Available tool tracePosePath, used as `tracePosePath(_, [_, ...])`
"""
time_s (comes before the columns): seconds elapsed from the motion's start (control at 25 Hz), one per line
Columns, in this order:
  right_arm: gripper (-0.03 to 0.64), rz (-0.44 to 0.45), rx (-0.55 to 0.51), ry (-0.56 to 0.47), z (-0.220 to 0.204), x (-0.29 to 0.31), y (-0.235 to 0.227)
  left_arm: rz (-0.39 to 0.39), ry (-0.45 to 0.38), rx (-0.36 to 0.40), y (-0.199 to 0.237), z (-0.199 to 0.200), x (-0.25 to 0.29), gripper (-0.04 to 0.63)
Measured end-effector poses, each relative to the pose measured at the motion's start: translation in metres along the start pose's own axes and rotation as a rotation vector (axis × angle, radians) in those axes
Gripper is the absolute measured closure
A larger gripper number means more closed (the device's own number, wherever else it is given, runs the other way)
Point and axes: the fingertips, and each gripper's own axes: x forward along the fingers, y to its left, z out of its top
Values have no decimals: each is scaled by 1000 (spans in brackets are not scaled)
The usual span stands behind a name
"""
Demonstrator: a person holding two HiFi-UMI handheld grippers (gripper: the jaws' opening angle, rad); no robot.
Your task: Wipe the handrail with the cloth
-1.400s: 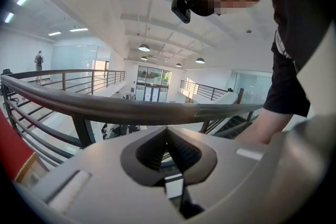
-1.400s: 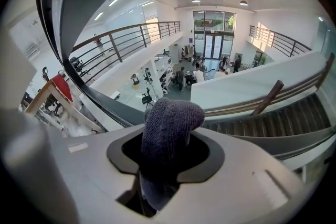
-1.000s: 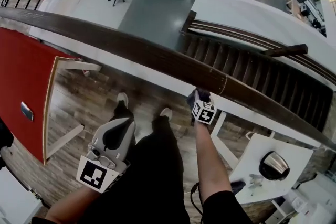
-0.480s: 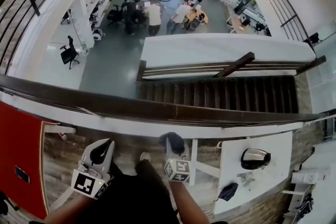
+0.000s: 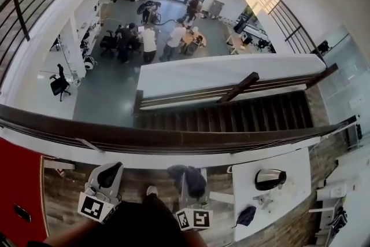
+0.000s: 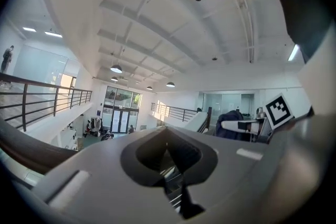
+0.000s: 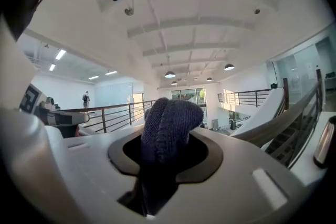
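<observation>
Gripping cloth (image 7: 168,120): right gripper (image 7: 164,165) | left gripper (image 6: 170,176) jaws together | both apart from handrail (image 5: 173,137)

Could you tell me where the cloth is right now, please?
The dark blue cloth is clamped in the right gripper, at the head view's lower centre, just short of the dark wooden handrail and left of the white table.

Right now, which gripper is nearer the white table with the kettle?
Right. The right gripper, clamping the cloth, is just left of the white table in the head view; the left gripper sits farther left.
</observation>
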Motion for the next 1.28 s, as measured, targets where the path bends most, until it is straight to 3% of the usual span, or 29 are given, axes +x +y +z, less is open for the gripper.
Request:
tracePosePath(0.12, [494,-2,43,-15,0,1,2,-11,-30,12,-1,5,3,597])
tracePosePath(0.24, [495,54,51,-23,1,4,13,3,-48,33,-1,11,-2,597])
tracePosePath(0.4, [497,112,-10,-55,11,8,30,7,-30,42,4,8,-1,597])
tracePosePath(0.6, [497,123,-48,-88,15,13,38,19,-23,46,8,4,-3,597])
tracePosePath(1.08, [497,141,-40,-87,17,19,47,81,-4,37,19,3,-19,597])
tracePosePath(1.28, [497,143,-26,-93,15,16,49,71,-23,44,18,7,-24,597])
